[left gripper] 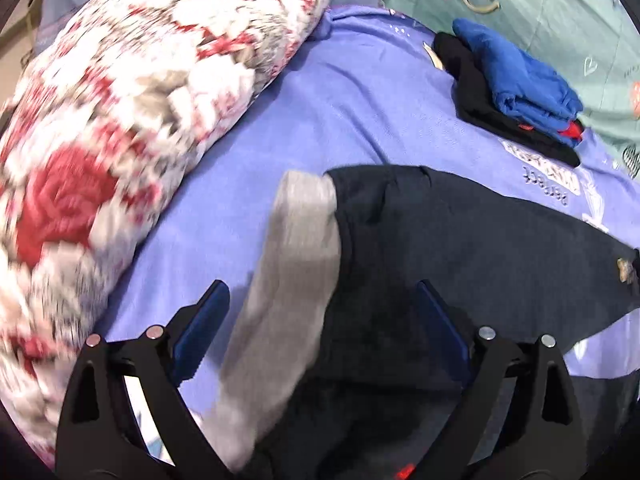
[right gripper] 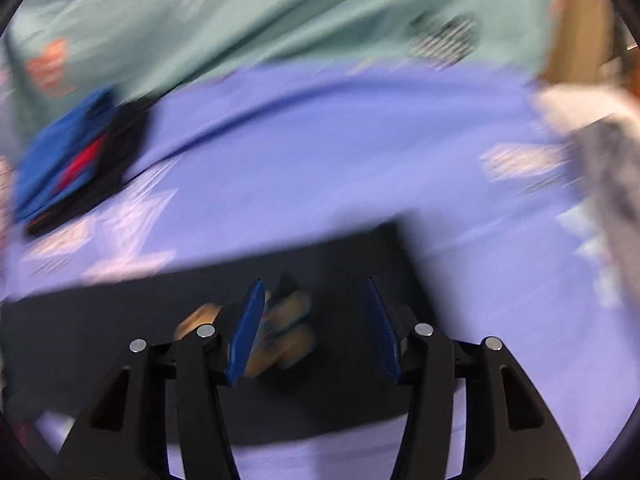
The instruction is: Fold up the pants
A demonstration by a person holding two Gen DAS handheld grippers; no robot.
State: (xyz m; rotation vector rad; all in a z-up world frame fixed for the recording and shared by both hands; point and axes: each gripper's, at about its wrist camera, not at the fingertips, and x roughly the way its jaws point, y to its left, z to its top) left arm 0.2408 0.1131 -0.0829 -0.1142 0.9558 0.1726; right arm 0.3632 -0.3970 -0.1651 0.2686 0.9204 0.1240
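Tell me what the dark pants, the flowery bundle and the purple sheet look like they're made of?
The dark pants look like soft matte knit, perhaps fleece-backed: a grey fuzzy lining shows where they turn over. The flowery bundle seems plush, a thick fluffy blanket by its puffy bulk, though it is blurred. The purple sheet looks like thin smooth woven cotton or a blend, with fine creases and printed marks.
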